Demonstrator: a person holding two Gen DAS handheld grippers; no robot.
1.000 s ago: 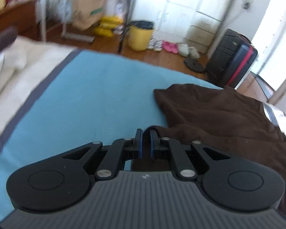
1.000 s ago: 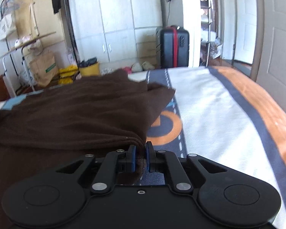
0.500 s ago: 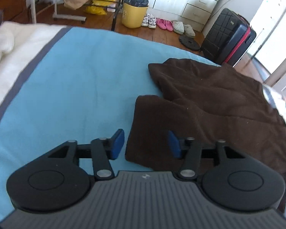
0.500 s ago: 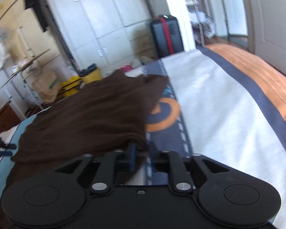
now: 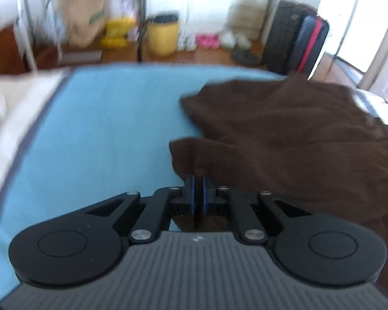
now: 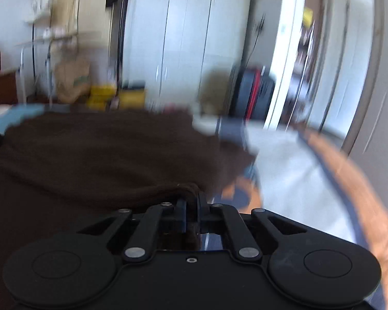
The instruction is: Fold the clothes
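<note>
Where brown garment (image 5: 284, 139) lies across bed (image 5: 103, 129), both grippers clamp its near hem. Left gripper (image 5: 198, 180): jaws closed, pinching near-left corner of cloth over blue part of cover. Right gripper (image 6: 191, 201): jaws closed on bunched fold at garment's near-right edge, beside orange ring print (image 6: 235, 183) on cover. Garment spread between them, far edge near foot of bed, one flap folded over itself. Beyond bed edge: yellow bin (image 5: 163, 36), suitcase (image 5: 297, 46), shoes (image 5: 207, 40) on floor. Both views motion-blurred.
</note>
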